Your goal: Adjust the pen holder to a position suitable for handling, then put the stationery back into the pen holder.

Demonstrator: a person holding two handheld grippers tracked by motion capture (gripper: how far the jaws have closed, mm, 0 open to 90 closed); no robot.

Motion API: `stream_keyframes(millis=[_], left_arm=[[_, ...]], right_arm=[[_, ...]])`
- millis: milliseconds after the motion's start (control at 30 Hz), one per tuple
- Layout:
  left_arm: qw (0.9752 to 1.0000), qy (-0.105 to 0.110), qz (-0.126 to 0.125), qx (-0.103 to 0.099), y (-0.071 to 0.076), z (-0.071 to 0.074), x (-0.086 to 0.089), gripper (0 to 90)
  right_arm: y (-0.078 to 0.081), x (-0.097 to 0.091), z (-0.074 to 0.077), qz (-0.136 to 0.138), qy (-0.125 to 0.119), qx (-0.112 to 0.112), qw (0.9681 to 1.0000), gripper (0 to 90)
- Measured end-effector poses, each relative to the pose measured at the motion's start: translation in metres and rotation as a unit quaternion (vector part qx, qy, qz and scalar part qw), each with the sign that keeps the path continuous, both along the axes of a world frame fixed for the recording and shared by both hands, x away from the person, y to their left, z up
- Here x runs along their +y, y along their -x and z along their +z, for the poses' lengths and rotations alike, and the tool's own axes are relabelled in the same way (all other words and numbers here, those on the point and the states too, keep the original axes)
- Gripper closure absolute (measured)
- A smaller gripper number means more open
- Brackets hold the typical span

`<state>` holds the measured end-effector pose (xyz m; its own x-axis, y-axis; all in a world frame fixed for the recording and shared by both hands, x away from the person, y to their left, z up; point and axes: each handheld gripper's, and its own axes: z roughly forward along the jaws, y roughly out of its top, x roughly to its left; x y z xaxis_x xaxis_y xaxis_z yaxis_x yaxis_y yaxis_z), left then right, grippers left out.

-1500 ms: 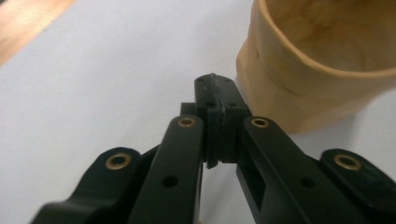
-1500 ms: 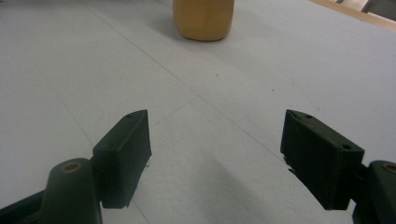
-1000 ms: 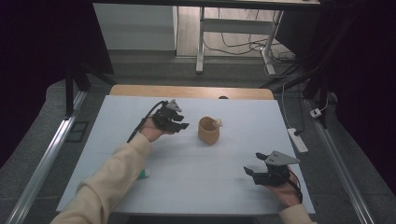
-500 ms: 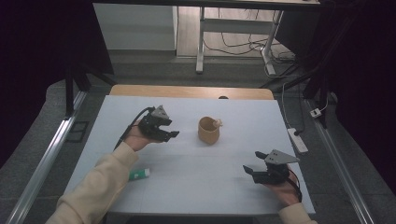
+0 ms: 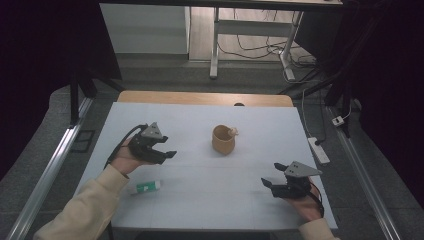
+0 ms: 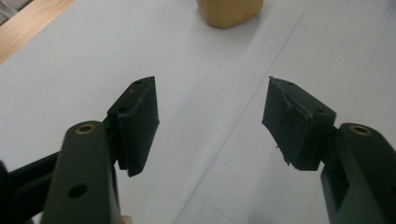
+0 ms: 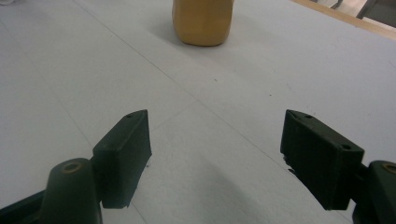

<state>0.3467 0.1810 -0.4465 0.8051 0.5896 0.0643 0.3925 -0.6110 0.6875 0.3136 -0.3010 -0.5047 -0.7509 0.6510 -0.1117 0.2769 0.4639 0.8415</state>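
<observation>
The left hand-held gripper (image 5: 167, 151) is standing wide, its jaws having just been opening with nothing between them, and is pointing at the brown cup (image 5: 223, 139) from well to its left above the surface (image 5: 210, 200). The right hand-held gripper (image 5: 270, 183) is also gaping wide and empty, resting near the front edge, right of the cup. A small tube (image 5: 145, 187) is lying near the left forearm.
</observation>
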Motion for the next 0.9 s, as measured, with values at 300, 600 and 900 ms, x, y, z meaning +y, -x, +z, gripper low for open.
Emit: stream_keyframes(millis=[300, 600, 900], left_arm=[[0.9998, -0.021, -0.001, 0.005, 0.017, -0.003, 0.017, 33.6], [0.9992, -0.039, -0.001, 0.007, 0.027, -0.005, 0.027, 32.5], [0.9983, -0.054, -0.004, 0.020, 0.036, -0.010, 0.036, 31.6]], right_arm=[[0.003, -0.002, 0.001, 0.000, -0.001, -0.001, 1.0000, 23.8], [0.004, -0.001, 0.001, -0.001, 0.001, -0.001, 1.0000, 23.8], [0.006, -0.004, 0.001, -0.006, 0.002, -0.002, 1.0000, 23.8]])
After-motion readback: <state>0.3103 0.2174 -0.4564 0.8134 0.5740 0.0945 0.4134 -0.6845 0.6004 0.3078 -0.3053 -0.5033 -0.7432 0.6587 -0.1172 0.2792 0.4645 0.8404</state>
